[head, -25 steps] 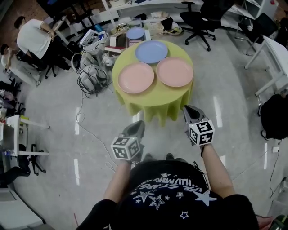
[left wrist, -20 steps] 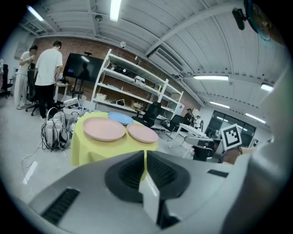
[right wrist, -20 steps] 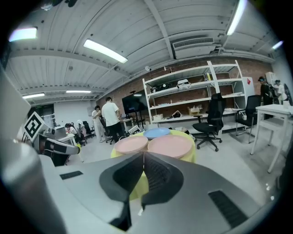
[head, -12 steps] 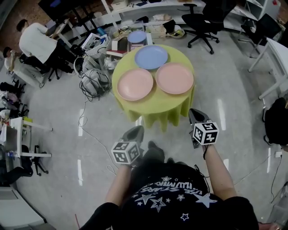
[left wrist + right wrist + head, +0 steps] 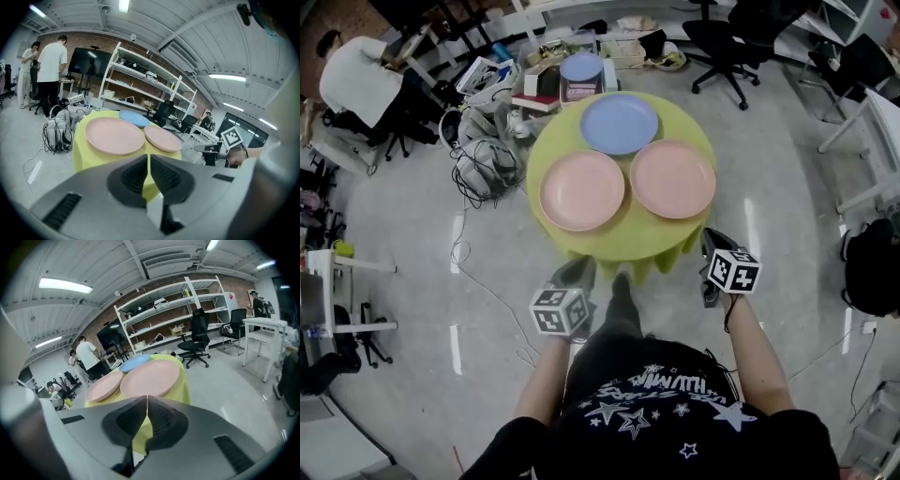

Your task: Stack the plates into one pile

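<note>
Plates lie unstacked on the round table, which is draped in yellow-green cloth at the upper centre of the head view. A blue plate is set at the far side, with a left pink plate and a right pink plate nearer, side by side. The two pink rims are seen just beside each other and just beside the blue one, with no overlap that can be made out, so no pile has been begun. The left gripper and the right gripper are held low at the table's near edge, one toward each lower side of it. This is judged an approach stance, each tool lined up with the pink plate on its own side. In both gripper views the jaws are shown pressed together with nothing between them, which fits the distance: no rim is within reach. The jaws would have to be parted before a plate edge could be taken.
</note>
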A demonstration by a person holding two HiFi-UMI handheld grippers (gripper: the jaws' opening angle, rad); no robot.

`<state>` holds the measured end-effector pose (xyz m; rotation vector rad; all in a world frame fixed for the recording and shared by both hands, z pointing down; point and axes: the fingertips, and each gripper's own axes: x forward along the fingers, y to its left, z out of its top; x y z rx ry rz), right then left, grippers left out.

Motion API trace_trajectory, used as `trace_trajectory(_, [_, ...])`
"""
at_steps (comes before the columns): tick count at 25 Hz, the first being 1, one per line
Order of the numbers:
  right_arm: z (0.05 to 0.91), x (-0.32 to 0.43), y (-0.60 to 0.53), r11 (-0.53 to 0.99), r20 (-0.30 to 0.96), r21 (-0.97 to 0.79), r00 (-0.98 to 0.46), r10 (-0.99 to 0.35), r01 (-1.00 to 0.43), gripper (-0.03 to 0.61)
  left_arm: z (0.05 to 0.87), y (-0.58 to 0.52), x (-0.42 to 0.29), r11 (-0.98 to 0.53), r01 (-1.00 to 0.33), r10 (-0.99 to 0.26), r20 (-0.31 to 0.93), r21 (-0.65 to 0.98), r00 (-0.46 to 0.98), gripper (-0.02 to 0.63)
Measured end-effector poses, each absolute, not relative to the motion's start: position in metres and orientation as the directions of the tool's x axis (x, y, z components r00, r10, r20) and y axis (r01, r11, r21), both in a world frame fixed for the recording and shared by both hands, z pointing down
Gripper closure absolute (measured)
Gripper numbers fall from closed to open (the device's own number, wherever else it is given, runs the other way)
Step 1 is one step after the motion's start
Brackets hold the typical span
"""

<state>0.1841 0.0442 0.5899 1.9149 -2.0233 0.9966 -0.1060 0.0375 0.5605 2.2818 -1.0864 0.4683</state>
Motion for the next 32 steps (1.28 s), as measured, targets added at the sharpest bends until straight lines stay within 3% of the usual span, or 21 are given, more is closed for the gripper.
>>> trace_trajectory(5, [0.610, 0.191, 0.015, -0.111, 0.627, -0.325, -0.126, -0.769, -0.939, 0.561, 0.572, -0.004, -0.101, -0.518, -0.778, -0.563, 0.543, 0.355, 0.623, 0.583])
trace_trajectory(10, [0.635, 0.204, -0.001, -0.281, 0.668, -0.467, -0.127, -0.733, -0.838, 0.558, 0.578, -0.034, -0.102, -0.524, -0.765, -0.534, 0.555, 0.374, 0.638, 0.583])
trace_trajectory(13, [0.645, 0.215, -0.012, -0.356, 0.680, -0.507, -0.110, -0.725, -0.785, 0.460, 0.582, -0.049, -0.103, -0.529, -0.754, -0.516, 0.558, 0.389, 0.649, 0.583])
trace_trajectory(16, [0.655, 0.224, -0.021, -0.411, 0.706, -0.502, -0.086, -0.703, -0.761, 0.433, 0.588, -0.064, -0.103, -0.535, -0.746, -0.501, 0.562, 0.397, 0.658, 0.583])
trace_trajectory(26, [0.679, 0.239, -0.042, -0.515, 0.790, -0.407, -0.008, -0.612, -0.754, 0.435, 0.599, -0.106, -0.094, -0.578, -0.702, -0.433, 0.573, 0.416, 0.696, 0.583])
trace_trajectory(32, [0.678, 0.244, -0.043, -0.546, 0.823, -0.350, 0.029, -0.568, -0.762, 0.502, 0.605, -0.121, -0.089, -0.606, -0.675, -0.393, 0.579, 0.422, 0.715, 0.583])
